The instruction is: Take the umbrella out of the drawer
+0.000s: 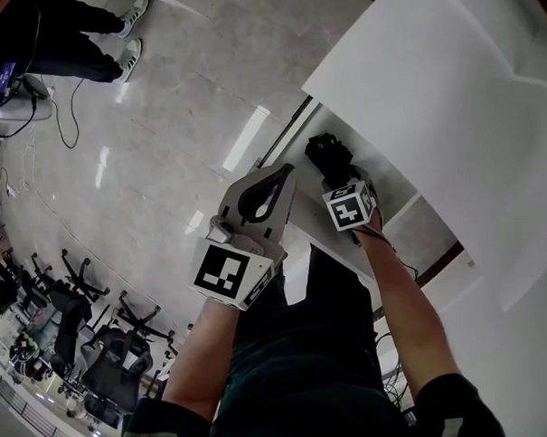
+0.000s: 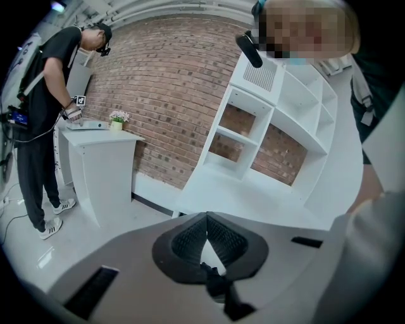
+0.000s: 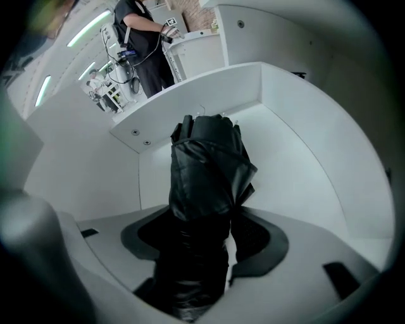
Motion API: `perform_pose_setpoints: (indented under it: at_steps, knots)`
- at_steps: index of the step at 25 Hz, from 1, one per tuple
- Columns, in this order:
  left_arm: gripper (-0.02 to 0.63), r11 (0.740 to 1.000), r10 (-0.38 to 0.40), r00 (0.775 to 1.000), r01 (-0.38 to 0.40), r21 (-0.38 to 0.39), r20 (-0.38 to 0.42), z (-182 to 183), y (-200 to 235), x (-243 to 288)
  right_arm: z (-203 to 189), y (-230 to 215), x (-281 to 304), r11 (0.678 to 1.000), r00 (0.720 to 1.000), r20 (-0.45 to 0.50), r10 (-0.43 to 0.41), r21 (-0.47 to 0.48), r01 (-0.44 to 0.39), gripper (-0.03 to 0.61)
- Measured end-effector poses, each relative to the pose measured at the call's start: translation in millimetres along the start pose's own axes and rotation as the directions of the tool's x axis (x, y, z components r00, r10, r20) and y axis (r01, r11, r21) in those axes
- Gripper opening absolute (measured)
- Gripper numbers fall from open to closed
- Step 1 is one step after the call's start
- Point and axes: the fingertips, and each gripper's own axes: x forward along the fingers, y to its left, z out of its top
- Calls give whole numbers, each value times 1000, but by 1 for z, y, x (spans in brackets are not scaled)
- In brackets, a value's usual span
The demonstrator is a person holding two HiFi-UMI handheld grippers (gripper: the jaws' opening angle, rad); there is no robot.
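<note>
A folded black umbrella [image 3: 209, 164] lies in the open white drawer [image 3: 297, 152], its wrinkled fabric bunched toward me. My right gripper [image 3: 204, 223] points steeply down into the drawer with its jaws wide and the umbrella between them; a sliver of white shows beside the right pad [image 3: 256, 235]. In the head view the umbrella [image 1: 328, 154] shows as a dark bundle just beyond the right gripper's marker cube [image 1: 350, 207], at the cabinet's edge. My left gripper [image 1: 270, 190] hangs over the floor to the left, shut and empty, its tips [image 2: 207, 219] meeting.
The white cabinet top [image 1: 449, 88] fills the right of the head view. Office chairs [image 1: 89, 357] stand at the lower left, and a person's legs [image 1: 76, 41] and floor cables at the upper left. The left gripper view shows a person [image 2: 44, 114] at a white pedestal, a brick wall and a white shelf unit [image 2: 278, 126].
</note>
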Motion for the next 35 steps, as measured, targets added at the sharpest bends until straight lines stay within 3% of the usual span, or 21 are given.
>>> perform_pose_setpoints:
  at_steps: [9, 14, 21, 28, 35]
  knots:
    - [6, 999, -2, 1000, 2, 34, -7, 11, 0, -12, 3, -1, -2, 999, 999, 17, 39, 20, -39, 219]
    - [6, 999, -4, 1000, 4, 49, 4, 12, -4, -18, 8, 3, -19, 997, 994, 87, 61, -45, -57, 213]
    - [6, 998, -16, 999, 14, 68, 31, 15, -9, -44, 25, 12, -77, 995, 974, 227, 21, -95, 1, 213]
    - [6, 993, -46, 997, 38, 111, 69, 17, -38, -84, 23, 31, -157, 997, 919, 393, -40, -49, 65, 213]
    - [6, 984, -111, 985, 91, 154, 130, 42, -67, -112, 40, 38, -238, 989, 813, 566, -136, 23, 149, 213]
